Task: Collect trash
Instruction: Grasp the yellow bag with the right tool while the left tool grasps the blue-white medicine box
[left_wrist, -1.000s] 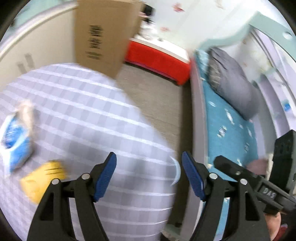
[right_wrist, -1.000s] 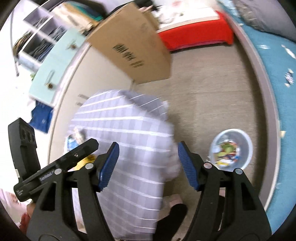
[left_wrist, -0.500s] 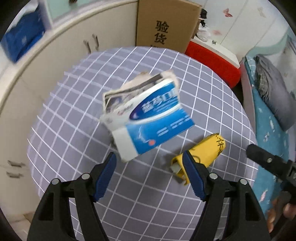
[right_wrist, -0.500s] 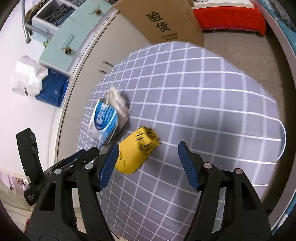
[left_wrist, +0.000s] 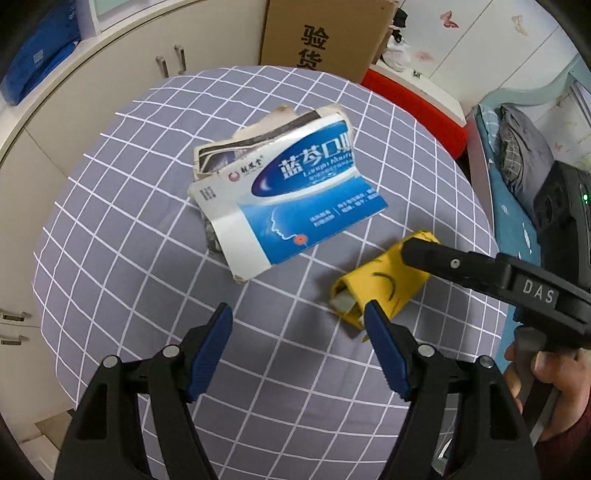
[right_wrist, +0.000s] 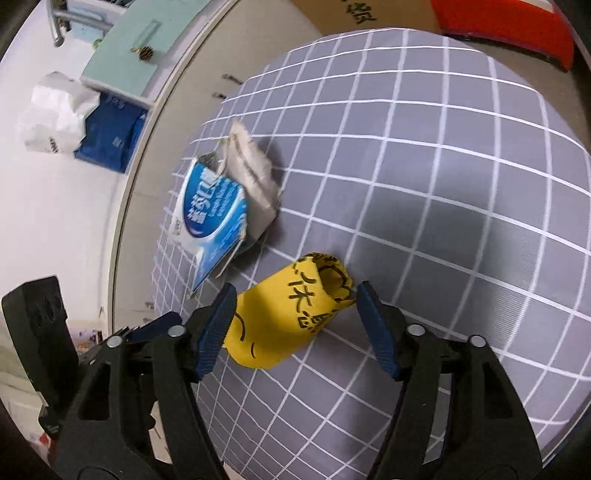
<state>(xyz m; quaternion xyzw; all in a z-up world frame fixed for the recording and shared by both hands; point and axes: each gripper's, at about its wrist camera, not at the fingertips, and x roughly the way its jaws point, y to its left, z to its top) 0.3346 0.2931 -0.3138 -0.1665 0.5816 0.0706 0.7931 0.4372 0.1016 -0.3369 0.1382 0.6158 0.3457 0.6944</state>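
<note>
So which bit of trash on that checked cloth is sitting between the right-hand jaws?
The yellow rolled wrapper with black writing. It lies between the closing jaws of the right gripper, while the flattened blue-and-white box sits farther off on the checked cloth.

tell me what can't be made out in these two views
- Yellow wrapper, left wrist view: its far end is hidden behind the right tongs, which are closing around it.
- Blue box, both views: small print is too fine to read; crumpled paper behind it is partly covered.
- Cardboard box, both views: cut off by the top edge.
- Left tongs: empty.
</note>
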